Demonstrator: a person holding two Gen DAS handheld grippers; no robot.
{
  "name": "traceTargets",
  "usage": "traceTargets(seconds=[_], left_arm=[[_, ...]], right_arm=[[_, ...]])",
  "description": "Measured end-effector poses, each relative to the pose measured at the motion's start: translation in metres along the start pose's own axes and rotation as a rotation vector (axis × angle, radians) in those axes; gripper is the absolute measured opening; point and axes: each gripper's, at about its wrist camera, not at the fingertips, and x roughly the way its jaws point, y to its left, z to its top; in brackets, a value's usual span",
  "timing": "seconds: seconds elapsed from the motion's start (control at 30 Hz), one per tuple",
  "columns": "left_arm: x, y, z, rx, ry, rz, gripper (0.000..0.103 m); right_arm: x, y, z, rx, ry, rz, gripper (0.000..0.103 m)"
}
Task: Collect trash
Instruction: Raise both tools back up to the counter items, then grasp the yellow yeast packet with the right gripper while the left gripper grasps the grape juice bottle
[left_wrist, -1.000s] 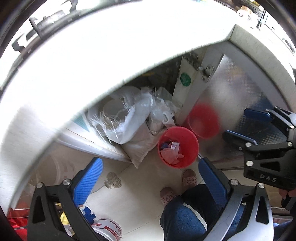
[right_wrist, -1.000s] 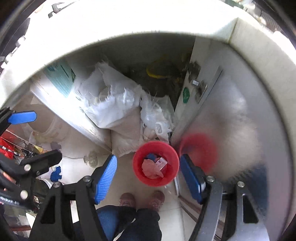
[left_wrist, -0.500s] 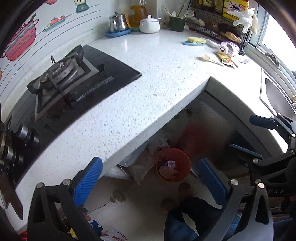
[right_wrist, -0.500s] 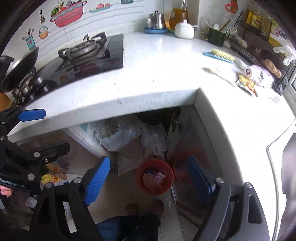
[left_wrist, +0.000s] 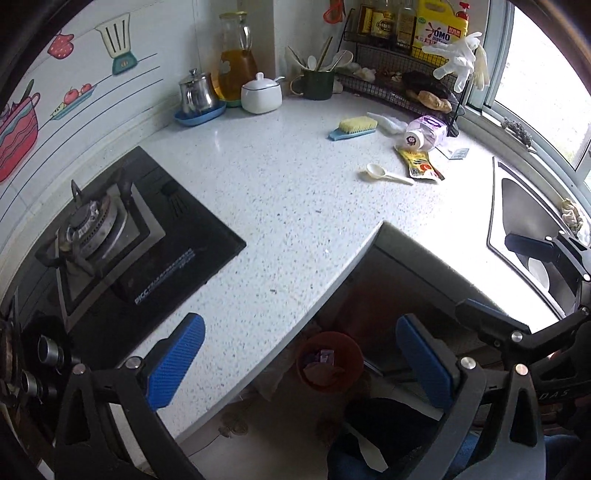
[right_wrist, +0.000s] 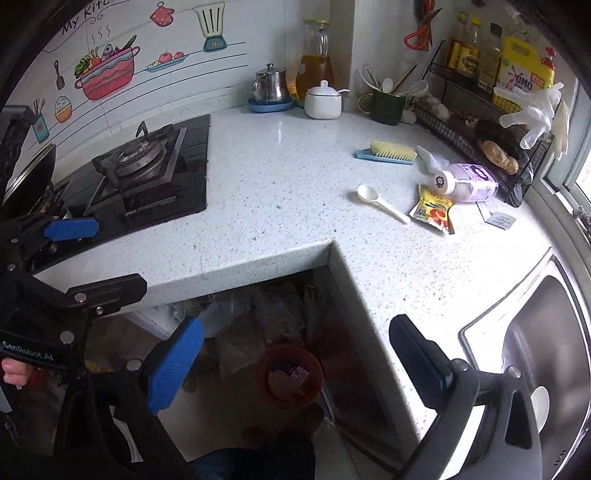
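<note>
A red bin (left_wrist: 330, 363) (right_wrist: 290, 374) with scraps in it stands on the floor under the white counter (left_wrist: 295, 206). On the counter's far right lie a yellow sachet (right_wrist: 434, 208), a tipped plastic bottle (right_wrist: 467, 182), a white spoon (right_wrist: 380, 203) and a small grey packet (right_wrist: 500, 220). My left gripper (left_wrist: 301, 354) hangs open above the counter edge and holds nothing. My right gripper (right_wrist: 295, 358) is over the bin, its jaws opening with nothing between them.
A black gas hob (left_wrist: 110, 240) fills the left of the counter and a steel sink (right_wrist: 535, 350) the right. A brush (left_wrist: 354, 127), kettle, pot, mug and a wire rack (right_wrist: 480, 129) line the back. A person's legs stand below.
Both grippers have risen from under the counter to above it, so the countertop is now in view. The right jaws have spread wider.
</note>
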Motion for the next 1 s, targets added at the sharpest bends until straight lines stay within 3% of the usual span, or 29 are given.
traceTargets(seconds=[0.57,0.73,1.0], left_arm=[[0.08,-0.052,0.11,0.104,0.03,-0.086,0.103],[0.105,-0.068,0.134,0.129,0.068,-0.065,0.103],[0.135,-0.074,0.17,0.128,0.114,-0.025,0.103]], right_arm=[[0.039,-0.094,0.047,0.145,0.02,-0.075,0.1],[0.057,-0.127,0.065,0.18,0.037,-0.089,0.1],[0.093,-0.159,0.088,0.256,0.082,-0.041,0.1]])
